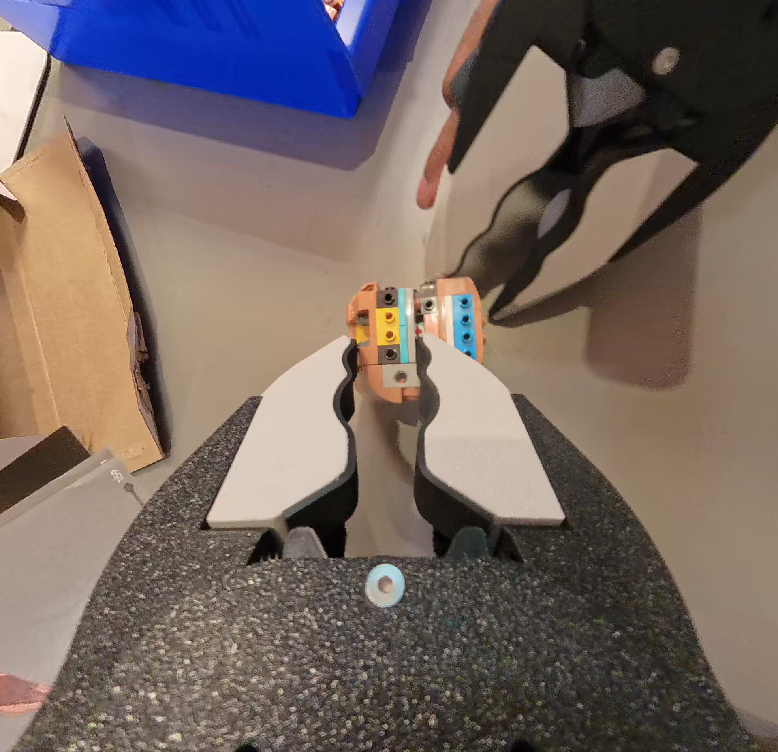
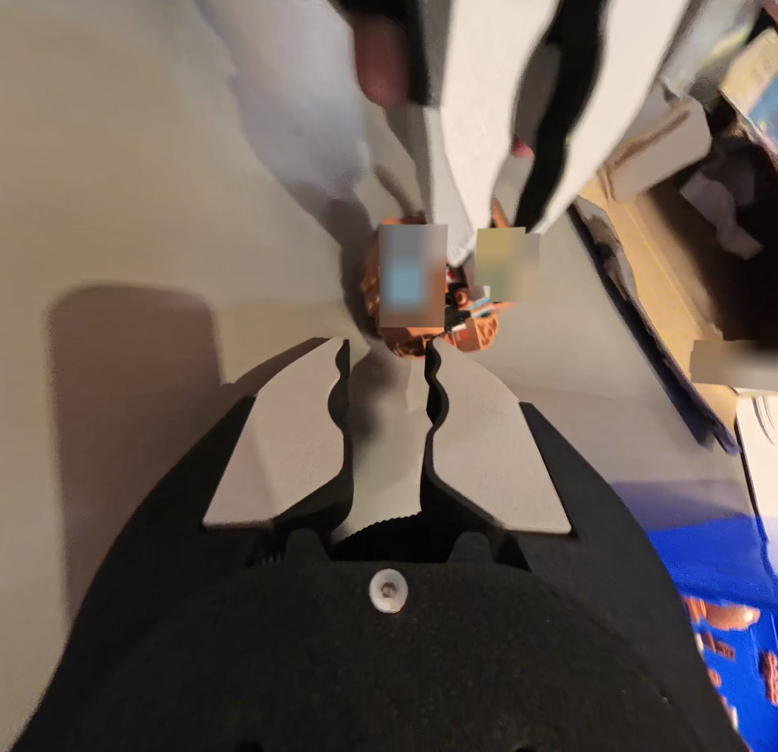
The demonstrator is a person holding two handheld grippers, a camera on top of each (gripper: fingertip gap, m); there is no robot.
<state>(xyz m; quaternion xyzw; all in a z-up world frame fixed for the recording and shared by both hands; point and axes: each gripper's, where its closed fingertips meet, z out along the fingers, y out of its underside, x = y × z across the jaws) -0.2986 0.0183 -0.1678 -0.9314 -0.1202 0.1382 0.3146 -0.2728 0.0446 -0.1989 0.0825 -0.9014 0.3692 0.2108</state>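
A small brick model (image 1: 389,328) of orange-brown rounded pieces with yellow, black, teal and blue bricks sits just over the grey table. My left gripper (image 1: 387,342) is shut on its left half, grey fingertips on either side of the yellow and teal column. My right gripper (image 1: 496,311), black and blurred, comes in from the upper right with its tips at the model's blue-brick side. In the right wrist view my right gripper (image 2: 387,347) is open and empty, its right fingertip touching the model (image 2: 475,336). The left gripper (image 2: 494,227) reaches down from above. Mosaic patches hide much of the model.
A blue bin (image 1: 210,37) of brown bricks stands at the back; it also shows low right in the right wrist view (image 2: 715,563). An open cardboard box (image 1: 63,290) lies to the left. A person's finger (image 1: 433,176) shows beside the right gripper. One gripper's finger ends stand about 5 cm off the other's.
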